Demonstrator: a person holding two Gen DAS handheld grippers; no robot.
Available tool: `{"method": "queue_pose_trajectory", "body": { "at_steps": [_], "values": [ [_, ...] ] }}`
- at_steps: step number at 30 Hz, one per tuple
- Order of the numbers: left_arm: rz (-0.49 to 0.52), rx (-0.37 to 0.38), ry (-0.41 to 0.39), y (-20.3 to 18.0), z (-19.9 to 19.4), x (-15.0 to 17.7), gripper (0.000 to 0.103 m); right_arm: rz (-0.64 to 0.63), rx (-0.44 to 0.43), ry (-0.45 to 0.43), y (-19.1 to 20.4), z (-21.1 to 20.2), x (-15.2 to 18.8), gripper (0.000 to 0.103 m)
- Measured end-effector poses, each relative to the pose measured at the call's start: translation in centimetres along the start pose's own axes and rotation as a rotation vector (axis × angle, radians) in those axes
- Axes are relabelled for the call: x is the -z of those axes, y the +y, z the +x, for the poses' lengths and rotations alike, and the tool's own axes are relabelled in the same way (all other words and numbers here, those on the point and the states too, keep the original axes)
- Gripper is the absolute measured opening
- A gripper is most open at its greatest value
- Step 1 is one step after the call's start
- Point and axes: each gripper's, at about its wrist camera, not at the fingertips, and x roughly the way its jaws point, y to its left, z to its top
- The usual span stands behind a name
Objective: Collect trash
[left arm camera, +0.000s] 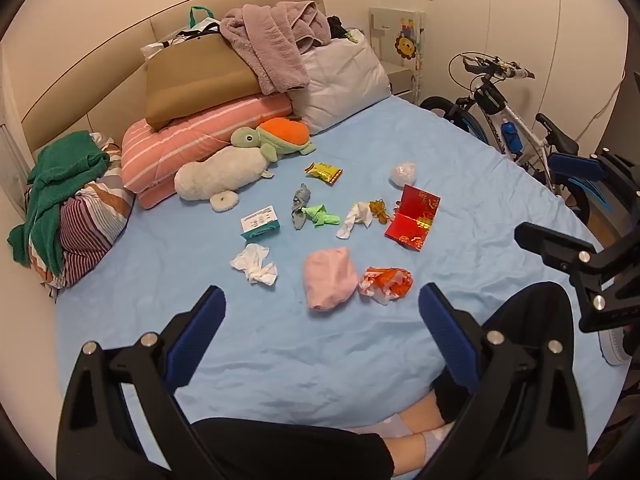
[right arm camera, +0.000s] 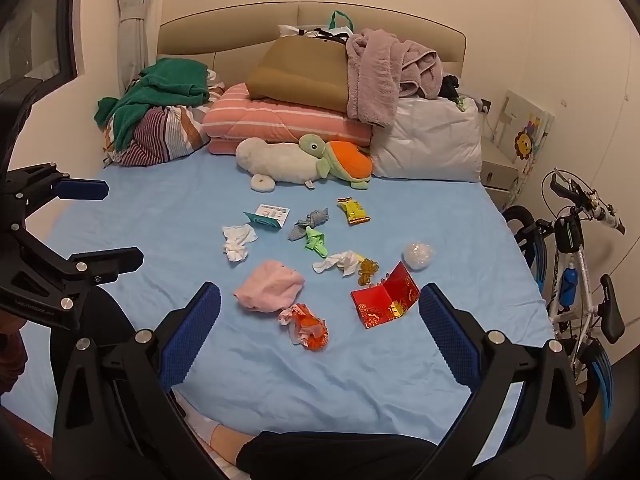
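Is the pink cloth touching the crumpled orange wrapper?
Touching. In the right wrist view the wrapper sits against the cloth's near edge, with no blue sheet between them.

Both my grippers tilt steeply downward, side by side. Left gripper (left arm camera: 322, 316): jaws spread to full width, blue pads (left arm camera: 200, 332) facing each other, nothing between them. Right gripper (right arm camera: 320, 312): same, jaws wide apart and empty. Each shows in the other's view, at the frame edge. My legs (left arm camera: 304, 454) in dark trousers lie stretched out below the grippers, one bare ankle showing.
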Motion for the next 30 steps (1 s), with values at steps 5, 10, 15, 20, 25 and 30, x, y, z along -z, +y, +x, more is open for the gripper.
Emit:
{"method": "queue_pose_trajectory", "body": {
  "at_steps": [5, 10, 15, 20, 25, 30],
  "values": [
    [-0.002, -0.001, -0.001, -0.03, -0.24, -0.01, 0.097, 0.001, 0.0, -0.001, 0.03, 0.07, 0.09, 0.096],
    [-0.006, 0.001, 0.004, -0.05, -0.47, -0.17, 0.097, 0.002, -0.001, -0.002, -0.01, 0.15, 0.17, 0.096],
    [-0.01, 0.007, 0.009, 0.14, 0.21, 0.29, 0.097, 0.005, -0.002, -0.001, -0.43, 0.32, 0.19, 0.096],
    [-0.009, 0.008, 0.008, 0.21, 0.26, 0.39, 0.097, 0.006, -0.004, -0.001, -0.02, 0.31, 0.21, 0.096],
    [-0.01, 0.008, 0.01, 0.23, 0.27, 0.32, 0.097, 0.006, -0.005, -0.001, 0.01, 0.33, 0.22, 0.096],
    [-0.009, 0.008, 0.01, 0.25, 0.26, 0.34, 0.097, 0.008, -0.005, 0.0, 0.01, 0.37, 0.22, 0.096]
  ]
}}
